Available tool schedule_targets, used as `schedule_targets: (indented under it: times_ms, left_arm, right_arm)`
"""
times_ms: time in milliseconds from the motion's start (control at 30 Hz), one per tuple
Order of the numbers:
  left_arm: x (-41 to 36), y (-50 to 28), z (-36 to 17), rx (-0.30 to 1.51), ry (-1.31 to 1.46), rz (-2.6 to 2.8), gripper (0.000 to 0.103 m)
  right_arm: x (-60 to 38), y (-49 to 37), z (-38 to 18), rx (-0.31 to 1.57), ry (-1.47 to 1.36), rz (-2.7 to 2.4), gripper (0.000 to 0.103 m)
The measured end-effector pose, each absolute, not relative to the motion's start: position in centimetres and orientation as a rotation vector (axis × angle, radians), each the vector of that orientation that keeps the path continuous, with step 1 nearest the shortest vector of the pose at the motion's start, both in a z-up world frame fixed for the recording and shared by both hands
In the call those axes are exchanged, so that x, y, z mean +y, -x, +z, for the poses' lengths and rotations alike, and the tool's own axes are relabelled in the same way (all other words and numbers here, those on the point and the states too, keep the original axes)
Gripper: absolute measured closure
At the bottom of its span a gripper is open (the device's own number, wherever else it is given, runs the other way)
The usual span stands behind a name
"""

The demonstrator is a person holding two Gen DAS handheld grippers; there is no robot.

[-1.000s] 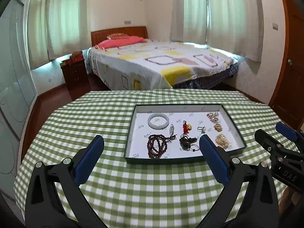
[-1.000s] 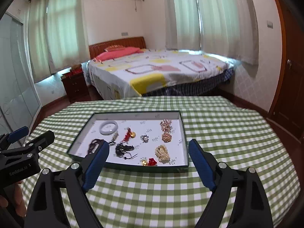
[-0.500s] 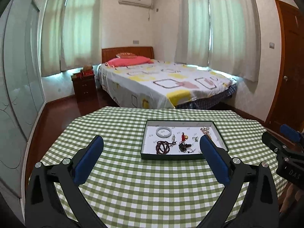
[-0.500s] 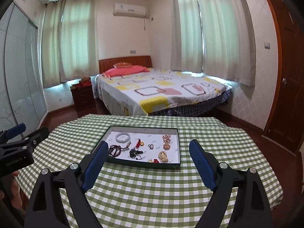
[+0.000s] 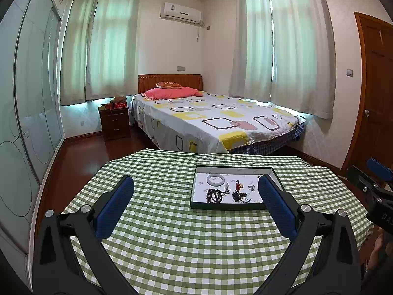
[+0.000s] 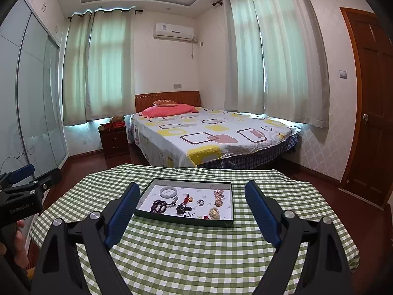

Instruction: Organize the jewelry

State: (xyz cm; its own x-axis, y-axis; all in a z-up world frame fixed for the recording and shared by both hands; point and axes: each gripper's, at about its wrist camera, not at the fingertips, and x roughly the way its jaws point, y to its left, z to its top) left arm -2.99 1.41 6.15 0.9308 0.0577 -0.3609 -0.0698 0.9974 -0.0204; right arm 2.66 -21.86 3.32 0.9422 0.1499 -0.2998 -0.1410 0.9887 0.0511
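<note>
We see the bench [image 5: 196,241] covered in a matt woven cloth of green and white checks, lying smooth. The tray [image 6: 181,217] looks like dark card with a flat white paper lining. Inside it the bangle [image 6: 168,192] is smooth and glossy, stone-like, and the dark bead strand [image 6: 159,206] shines faintly. The left tongs [image 5: 196,205] and right tongs [image 6: 192,213] are matt black plastic with blue pads [image 6: 260,211] of a soft, dull finish and bright metal screw heads. The floor [image 5: 81,157] is glossy dark wood; the bed [image 6: 211,132] carries a smooth printed sheet.
</note>
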Motion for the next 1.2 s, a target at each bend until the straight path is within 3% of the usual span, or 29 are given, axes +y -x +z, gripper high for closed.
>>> schedule_targets:
  times_ms: [1200]
  left_arm:
    - [1.8,3.4,5.2,0.376,0.045,0.055,0.004]
  right_arm:
    - [-21.2,-1.6,3.3,0.3,-0.031,0.163,0.018]
